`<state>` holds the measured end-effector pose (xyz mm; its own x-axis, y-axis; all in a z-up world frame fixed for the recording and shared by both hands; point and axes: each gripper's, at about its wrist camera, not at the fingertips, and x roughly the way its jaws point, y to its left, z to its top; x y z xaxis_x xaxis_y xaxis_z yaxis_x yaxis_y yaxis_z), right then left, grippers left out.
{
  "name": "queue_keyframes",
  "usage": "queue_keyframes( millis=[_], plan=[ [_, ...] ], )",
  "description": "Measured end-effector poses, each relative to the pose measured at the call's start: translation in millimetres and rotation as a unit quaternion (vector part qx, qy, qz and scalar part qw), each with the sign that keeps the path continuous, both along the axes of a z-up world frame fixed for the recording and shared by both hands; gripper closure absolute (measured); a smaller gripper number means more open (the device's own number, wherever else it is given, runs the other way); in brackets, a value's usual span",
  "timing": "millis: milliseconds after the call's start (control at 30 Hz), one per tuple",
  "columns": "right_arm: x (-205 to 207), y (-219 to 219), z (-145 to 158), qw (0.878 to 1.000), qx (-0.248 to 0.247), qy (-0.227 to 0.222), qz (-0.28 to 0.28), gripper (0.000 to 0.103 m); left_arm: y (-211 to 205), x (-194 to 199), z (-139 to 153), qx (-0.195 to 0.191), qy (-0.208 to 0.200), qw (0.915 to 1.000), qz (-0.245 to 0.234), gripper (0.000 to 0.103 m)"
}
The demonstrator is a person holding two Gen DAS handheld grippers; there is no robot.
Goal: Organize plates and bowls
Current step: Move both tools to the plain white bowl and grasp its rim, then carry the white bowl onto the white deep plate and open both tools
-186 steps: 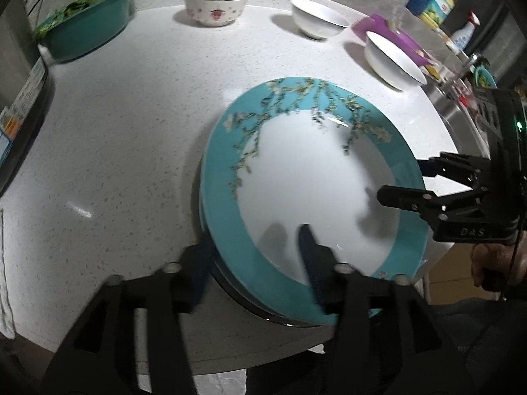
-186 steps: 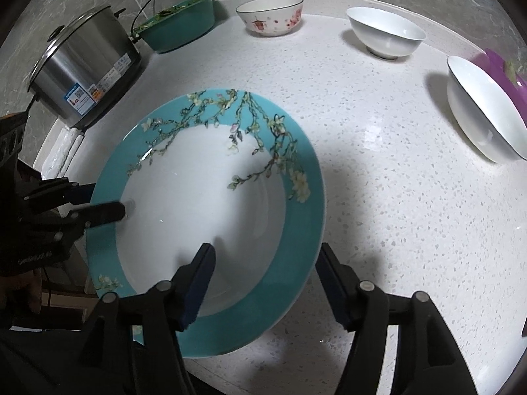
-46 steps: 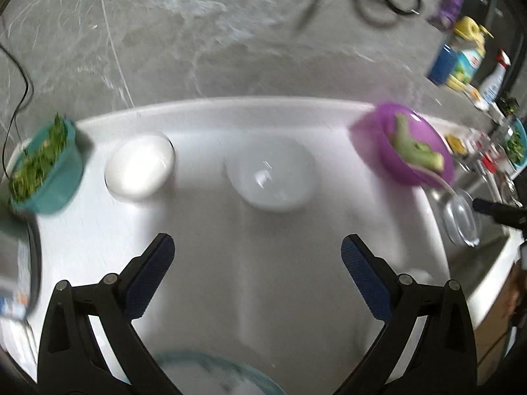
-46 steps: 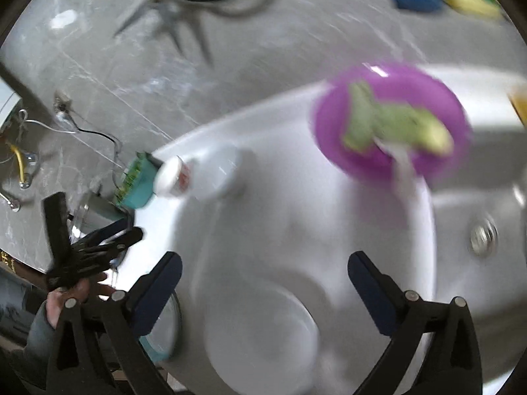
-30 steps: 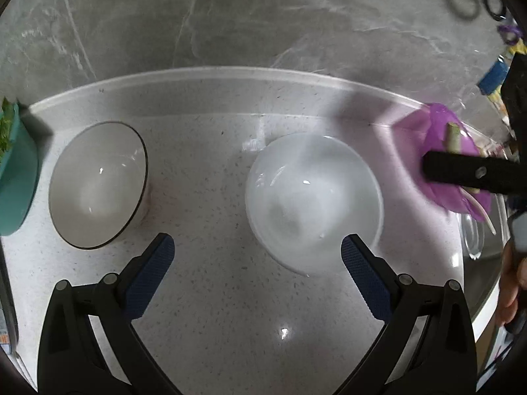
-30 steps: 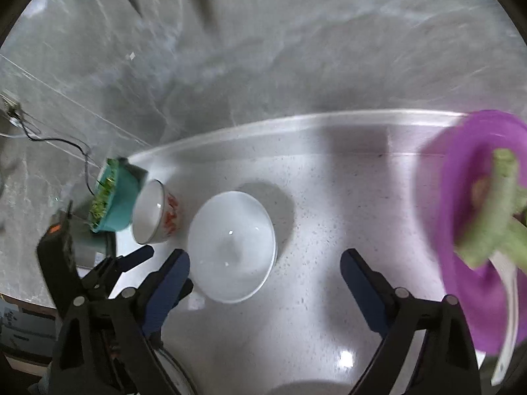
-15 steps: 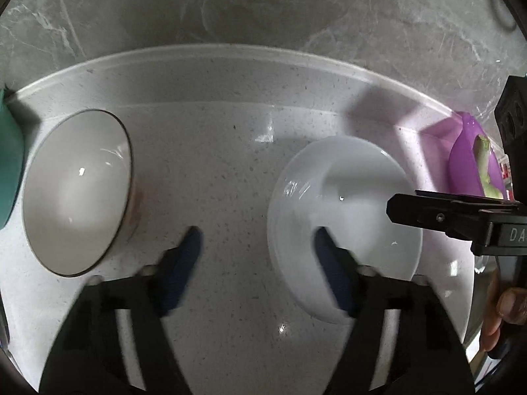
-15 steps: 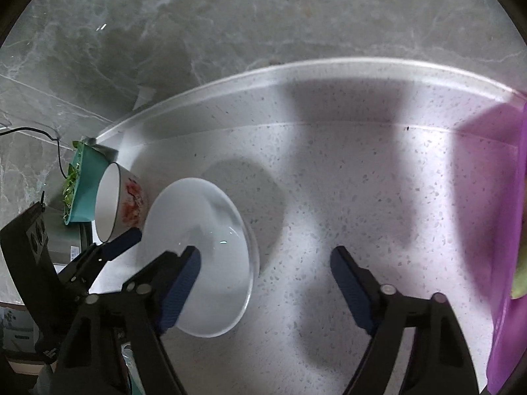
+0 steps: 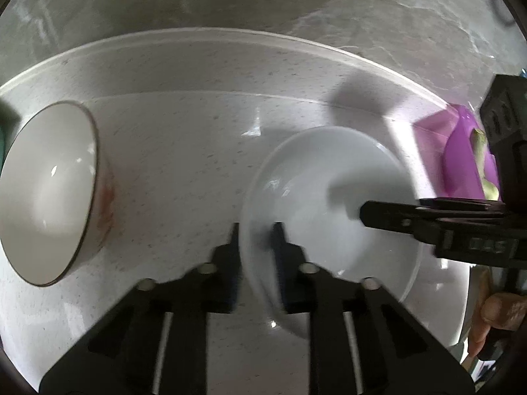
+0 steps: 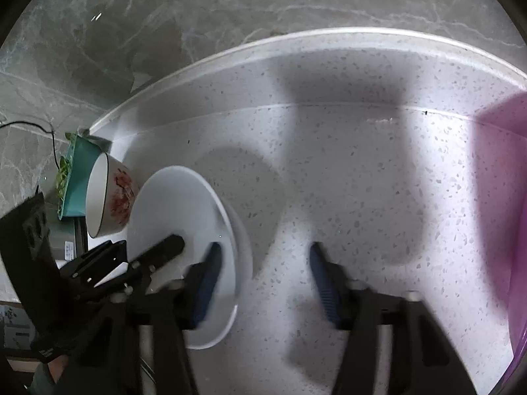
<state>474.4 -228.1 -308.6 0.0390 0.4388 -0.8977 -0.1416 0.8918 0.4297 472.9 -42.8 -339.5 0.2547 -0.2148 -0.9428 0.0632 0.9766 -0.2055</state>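
Observation:
A plain white bowl (image 9: 329, 194) (image 10: 174, 204) stands on the speckled white counter (image 9: 197, 138). My left gripper (image 9: 257, 243) is shut on the bowl's near-left rim, one finger inside and one outside. My right gripper (image 10: 263, 247) straddles the bowl's opposite rim and its jaws are closing. Its left finger (image 10: 207, 276) is inside the bowl, while the right finger (image 10: 324, 283) stands apart from the bowl wall over the counter. In the left wrist view the right gripper (image 9: 365, 212) reaches in from the right. The left gripper (image 10: 174, 242) shows at the left of the right wrist view.
A white bowl with a red flower pattern (image 9: 49, 191) (image 10: 112, 197) stands left of the plain one. Behind it is a teal bowl of greens (image 10: 70, 181). A purple bowl with vegetables (image 9: 461, 164) (image 10: 513, 230) sits to the right. The raised counter edge and a grey marble wall (image 10: 197, 16) lie beyond.
Both grippers have come down onto the white bowl. The left jaws went from wide open to shut on its rim. The right jaws have narrowed around the opposite rim.

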Motion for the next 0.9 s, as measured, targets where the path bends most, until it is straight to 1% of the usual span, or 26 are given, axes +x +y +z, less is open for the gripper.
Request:
queue_keyframes(
  millis=[67, 133, 167, 233, 367, 467, 567, 700, 900],
  plan=[
    [-1, 1, 0, 1.0, 0.005, 0.001, 0.002, 0.08, -3, 2, 0, -0.001, 0.0, 1.0, -0.002, 0.093],
    [-1, 2, 1, 1.0, 0.013, 0.001, 0.005, 0.09, -4, 3, 0, -0.01, 0.003, 0.9999, 0.001, 0.093],
    [-2, 4, 2, 1.0, 0.013, -0.001, 0.007, 0.091, -5, 4, 0, -0.01, 0.004, 0.9999, 0.0, 0.093],
    [-3, 7, 3, 1.0, 0.007, -0.005, 0.011, 0.091, -6, 4, -1, -0.007, 0.004, 1.0, 0.0, 0.093],
    [-5, 5, 3, 1.0, 0.01, -0.006, 0.005, 0.091, -8, 3, 1, -0.008, 0.006, 0.9999, -0.001, 0.093],
    [-6, 5, 6, 1.0, 0.009, -0.01, 0.003, 0.091, -6, 0, 7, -0.009, 0.005, 0.9999, 0.001, 0.094],
    [-7, 3, 12, 1.0, 0.011, -0.015, 0.0, 0.091, -12, -1, 16, -0.007, -0.001, 1.0, -0.003, 0.094],
    [-14, -3, 28, 1.0, 0.014, -0.026, -0.006, 0.09, -17, -10, 33, -0.009, -0.011, 0.9998, -0.012, 0.094],
    [-44, -26, 64, 0.998, 0.02, -0.05, -0.022, 0.089, -41, -36, 70, -0.018, -0.031, 0.9986, -0.04, 0.094]
  ],
)
